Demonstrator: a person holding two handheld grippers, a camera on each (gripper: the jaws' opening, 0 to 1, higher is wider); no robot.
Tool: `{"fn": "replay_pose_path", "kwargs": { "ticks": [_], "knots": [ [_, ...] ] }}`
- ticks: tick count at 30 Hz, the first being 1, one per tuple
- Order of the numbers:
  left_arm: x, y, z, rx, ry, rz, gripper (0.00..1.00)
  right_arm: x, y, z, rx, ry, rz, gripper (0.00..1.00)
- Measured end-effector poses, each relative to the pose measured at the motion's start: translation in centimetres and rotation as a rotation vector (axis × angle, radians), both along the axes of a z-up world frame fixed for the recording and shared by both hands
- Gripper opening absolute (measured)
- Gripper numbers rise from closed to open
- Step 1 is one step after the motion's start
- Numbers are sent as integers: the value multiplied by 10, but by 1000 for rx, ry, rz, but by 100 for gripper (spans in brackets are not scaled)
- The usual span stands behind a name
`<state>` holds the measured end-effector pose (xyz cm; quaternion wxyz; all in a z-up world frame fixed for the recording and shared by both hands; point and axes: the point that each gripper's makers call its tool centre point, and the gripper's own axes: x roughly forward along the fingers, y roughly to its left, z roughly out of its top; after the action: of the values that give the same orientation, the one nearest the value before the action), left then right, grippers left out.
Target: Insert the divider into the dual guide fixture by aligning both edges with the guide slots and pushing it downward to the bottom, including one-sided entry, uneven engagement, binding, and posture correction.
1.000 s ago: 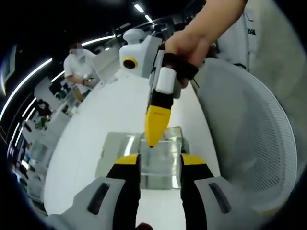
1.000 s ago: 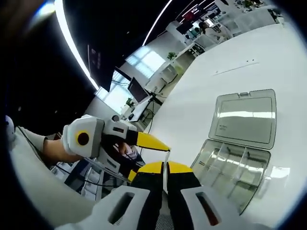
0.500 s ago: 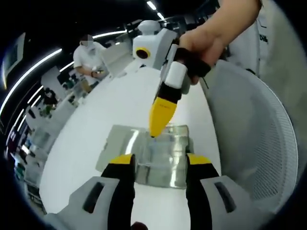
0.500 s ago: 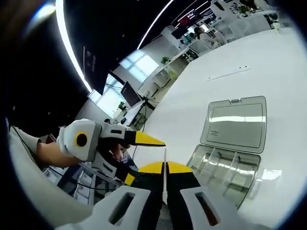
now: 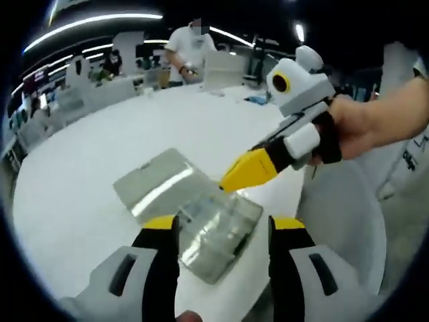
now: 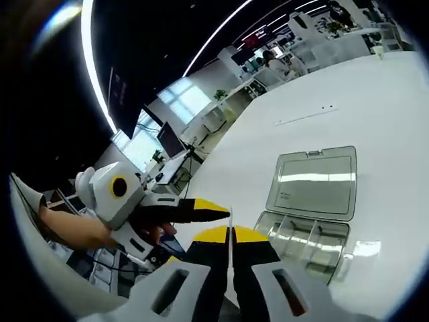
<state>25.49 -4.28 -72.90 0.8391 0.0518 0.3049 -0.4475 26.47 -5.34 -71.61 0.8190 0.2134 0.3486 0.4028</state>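
Observation:
A clear plastic box (image 5: 221, 235) with inner guide walls lies on the white table, its lid (image 5: 155, 186) flung open flat behind it. My left gripper (image 5: 224, 225) is open, its jaws wide apart in the air above the box. My right gripper (image 5: 233, 180) reaches in from the right in a person's hand (image 5: 355, 127), its yellow tips just above the box's far edge. In the right gripper view, my right gripper (image 6: 230, 231) is shut on a thin clear divider (image 6: 230, 218), seen edge-on. The left gripper (image 6: 211, 210) hovers beside it, with the box (image 6: 301, 236) and lid (image 6: 313, 182) beyond.
The white table (image 5: 80, 168) is broad, and its near edge runs close under the box. A white mesh chair (image 5: 348, 221) stands at the right. A person (image 5: 191, 40) stands at the table's far side, with desks and monitors (image 6: 167, 144) in the background.
The left gripper's camera has swung round, so the box now lies slanted and the right gripper enters from the side. The left jaws stand slightly wider. In the right gripper view the box looks a little farther.

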Motion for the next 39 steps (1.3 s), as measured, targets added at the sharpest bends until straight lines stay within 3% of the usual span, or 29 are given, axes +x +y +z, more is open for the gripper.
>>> {"fn": "replay_pose_path", "kwargs": {
  "ticks": [3,8,12,27,39],
  "knots": [
    [1,-4,-2,-7,17,42,51,0,1,-1,-8,-5,-10,0],
    [2,-9,-6,-49,94,149,51,2,1,-2,-4,-9,-37,0],
    [8,-5,-9,-67,122,232,49,2,2,-3,-7,-6,-55,0],
    [9,-2,-17,-66,170,302,33,-2,1,-8,-19,0,-110,0],
    [5,-2,-23,-74,180,272,31,-8,0,-13,-31,19,-105,0]
  ]
}}
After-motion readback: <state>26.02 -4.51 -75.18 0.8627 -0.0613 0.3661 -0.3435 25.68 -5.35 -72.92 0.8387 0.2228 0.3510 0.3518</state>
